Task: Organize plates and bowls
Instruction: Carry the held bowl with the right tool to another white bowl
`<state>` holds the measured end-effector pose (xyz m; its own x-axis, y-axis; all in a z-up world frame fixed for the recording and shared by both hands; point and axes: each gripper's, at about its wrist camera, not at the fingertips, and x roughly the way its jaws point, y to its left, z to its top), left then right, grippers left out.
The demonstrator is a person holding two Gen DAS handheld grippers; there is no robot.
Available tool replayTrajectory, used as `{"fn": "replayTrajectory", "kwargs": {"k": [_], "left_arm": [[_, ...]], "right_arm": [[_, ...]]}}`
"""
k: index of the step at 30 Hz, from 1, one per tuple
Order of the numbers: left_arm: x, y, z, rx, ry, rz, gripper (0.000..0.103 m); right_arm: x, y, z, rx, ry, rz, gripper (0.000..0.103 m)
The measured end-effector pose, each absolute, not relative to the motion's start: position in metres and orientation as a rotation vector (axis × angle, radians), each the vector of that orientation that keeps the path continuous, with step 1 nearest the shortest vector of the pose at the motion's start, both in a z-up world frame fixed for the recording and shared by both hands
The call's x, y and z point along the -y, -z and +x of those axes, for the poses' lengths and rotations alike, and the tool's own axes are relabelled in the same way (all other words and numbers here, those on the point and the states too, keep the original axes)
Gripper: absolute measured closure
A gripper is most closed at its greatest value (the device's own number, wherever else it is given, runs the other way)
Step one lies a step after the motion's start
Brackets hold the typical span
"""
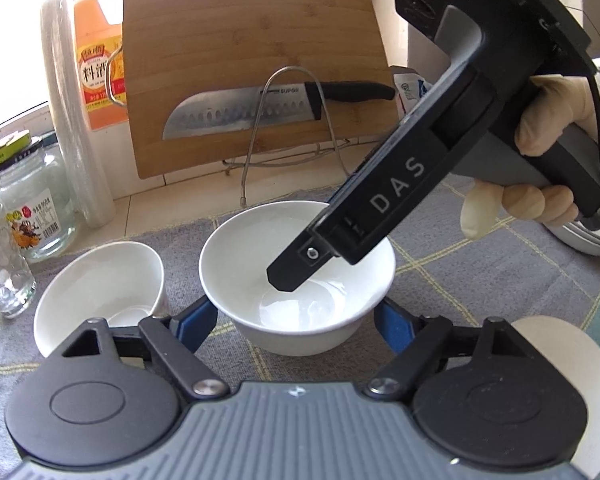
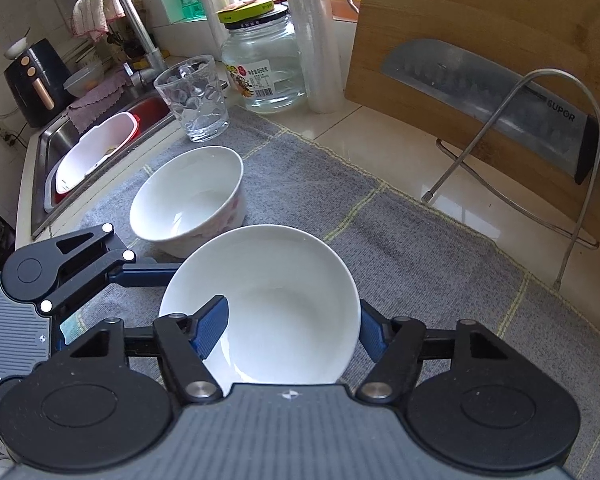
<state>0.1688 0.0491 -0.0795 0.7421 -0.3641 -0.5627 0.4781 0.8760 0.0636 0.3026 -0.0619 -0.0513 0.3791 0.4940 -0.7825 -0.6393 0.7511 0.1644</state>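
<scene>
A plain white bowl (image 1: 240, 272) (image 2: 284, 312) sits upright on the grey cloth (image 2: 420, 248). My left gripper (image 1: 296, 314) is open, one blue finger on each side of the bowl's lower body, with a sliver of cloth showing at the left finger. My right gripper (image 2: 294, 308) comes down from the upper right. Its left finger (image 1: 288, 276) is inside the bowl and its other finger is outside the right rim. The inner pad stands clear of that wall. A second bowl with a pink pattern (image 2: 188, 196) (image 1: 100, 288) stands just to the left.
A knife (image 1: 240, 114) lies on a wire rack (image 2: 580, 200) against an upright cutting board (image 1: 240, 40). A tumbler (image 2: 196, 96), jar (image 2: 260, 64) and film roll (image 1: 72, 120) line the left, with the sink (image 2: 96, 152) beyond. Stacked white dishes (image 1: 592, 240) and a white dish (image 1: 572, 360) are at right.
</scene>
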Motion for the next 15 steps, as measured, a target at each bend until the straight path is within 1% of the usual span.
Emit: {"fn": "replayTrajectory", "kwargs": {"k": [10, 15], "left_arm": [[-0.044, 0.054, 0.135, -0.537, 0.47, 0.207, 0.018], [-0.041, 0.051, 0.115, -0.53, 0.475, 0.193, 0.018]], "right_arm": [[0.075, 0.019, 0.267, -0.895, -0.757, -0.161, 0.029], [0.081, 0.006, 0.242, -0.873, -0.763, -0.162, 0.029]]}}
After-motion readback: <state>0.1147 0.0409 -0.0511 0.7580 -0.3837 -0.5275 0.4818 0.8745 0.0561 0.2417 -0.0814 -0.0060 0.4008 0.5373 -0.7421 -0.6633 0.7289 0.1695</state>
